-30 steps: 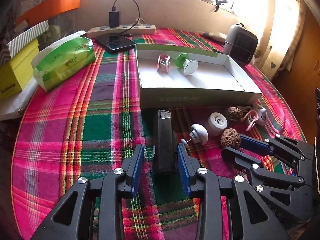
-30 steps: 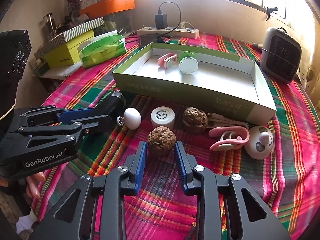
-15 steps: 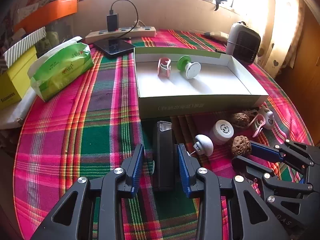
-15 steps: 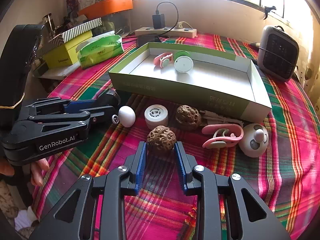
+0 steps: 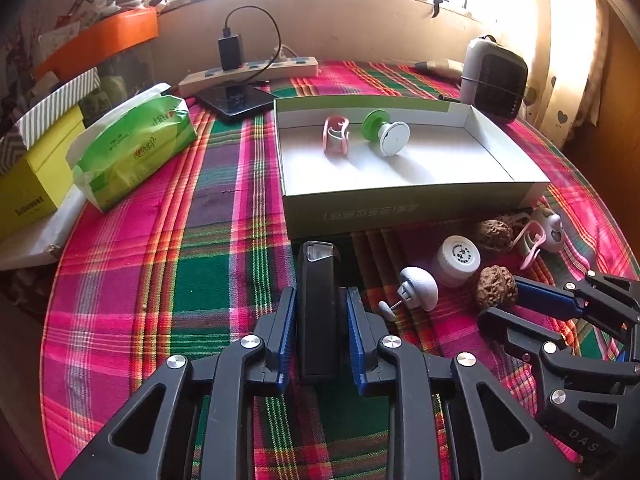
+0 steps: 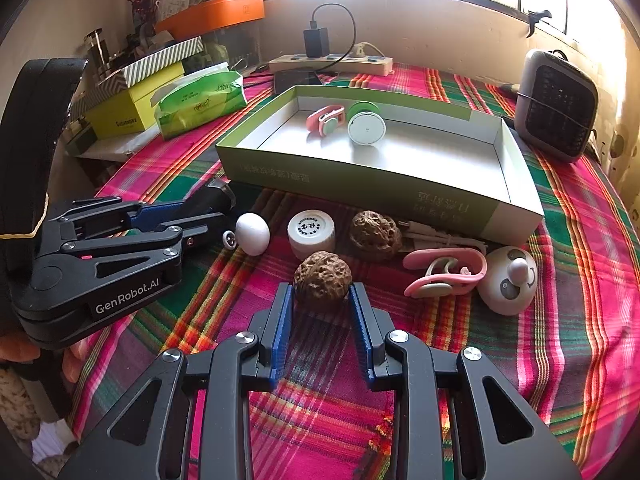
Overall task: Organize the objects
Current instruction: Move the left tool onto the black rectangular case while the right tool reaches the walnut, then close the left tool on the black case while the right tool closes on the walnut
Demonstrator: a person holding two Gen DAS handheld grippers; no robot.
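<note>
My left gripper (image 5: pixel 319 300) is shut on a long black box-shaped object (image 5: pixel 318 296) that lies on the plaid cloth in front of the green-and-white tray (image 5: pixel 400 210). My right gripper (image 6: pixel 322 300) is shut on a brown walnut (image 6: pixel 322 280) resting on the cloth. The tray (image 6: pixel 360 190) holds a pink clip (image 6: pixel 326 118) and a green-and-white disc (image 6: pixel 366 126). Loose in front of the tray lie a white egg-shaped piece (image 6: pixel 252 233), a white cap (image 6: pixel 311 233), a second walnut (image 6: pixel 375 233), a pink clip (image 6: pixel 444 272) and a white round toy (image 6: pixel 508 280).
A green tissue pack (image 5: pixel 132 148), a yellow box (image 5: pixel 36 176), a phone (image 5: pixel 236 98) and a power strip (image 5: pixel 248 74) lie at the back left. A small heater (image 6: pixel 556 104) stands at the back right. The table edge curves round at left and right.
Both grippers have narrowed onto what lies between their fingers: the left on the black box, the right on the walnut. The left gripper has also moved forward along the box.
</note>
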